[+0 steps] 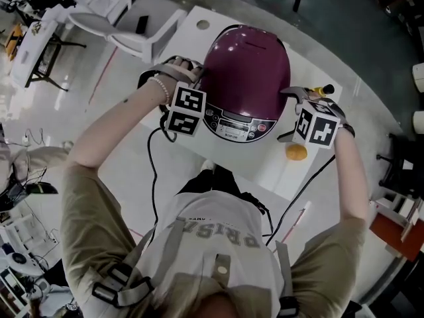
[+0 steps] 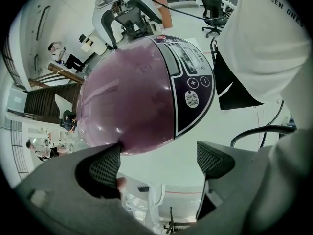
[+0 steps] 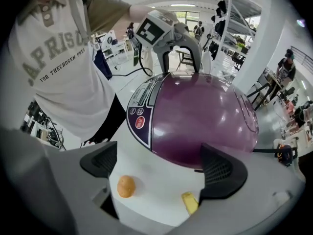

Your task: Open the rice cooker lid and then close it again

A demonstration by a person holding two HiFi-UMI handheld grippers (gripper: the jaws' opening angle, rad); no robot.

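rice cooker — purple; table — white; small round thing orange

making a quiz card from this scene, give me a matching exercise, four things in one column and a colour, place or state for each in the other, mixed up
Things
1. lid
2. round thing
3. chair
4. left gripper

Matches
a. orange, on the table by the right gripper
b. white, beyond the table
c. purple, shut
d. jaws apart, left of the lid

Pairs: 1-c, 2-a, 3-b, 4-d
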